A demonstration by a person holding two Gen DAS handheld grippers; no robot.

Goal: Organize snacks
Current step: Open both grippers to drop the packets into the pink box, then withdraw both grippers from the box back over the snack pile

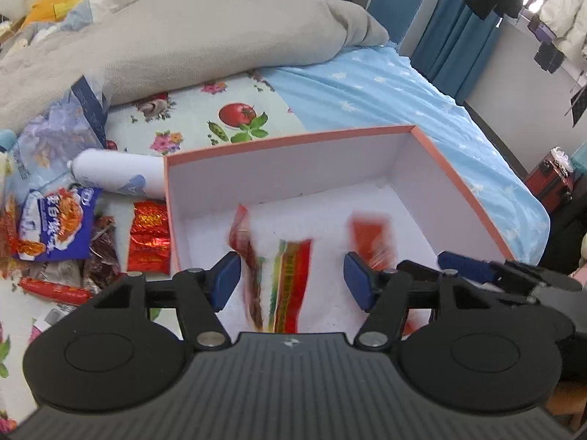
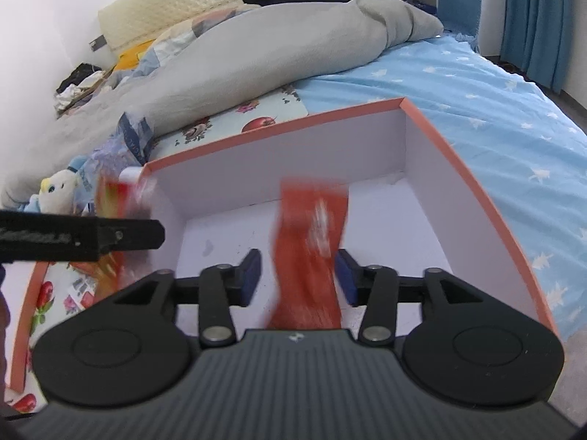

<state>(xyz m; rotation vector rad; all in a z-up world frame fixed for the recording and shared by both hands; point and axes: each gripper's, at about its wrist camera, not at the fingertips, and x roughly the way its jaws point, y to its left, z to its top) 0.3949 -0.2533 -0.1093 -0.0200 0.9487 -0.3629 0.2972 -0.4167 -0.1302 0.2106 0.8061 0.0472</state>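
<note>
the left gripper (image 1: 290,278) and right gripper (image 2: 299,277) stood apart over the box (image 1: 279,168), blurred snack packets (image 1: 290,282) loose between their pads. more snacks (image 1: 55,227) lay on the bed at middle left, not yet boxed.

both wrist views close above the same box (image 1: 286,161), angled downward

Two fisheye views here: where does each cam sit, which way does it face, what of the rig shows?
Left wrist: on the left gripper, angled down into the box; open jaws, blurred striped packet between them, right gripper at the right edge.
Right wrist: on the right gripper, angled down into the box; open jaws, blurred red packet between them.
Shared: box, grey duvet, blue sheet.
</note>
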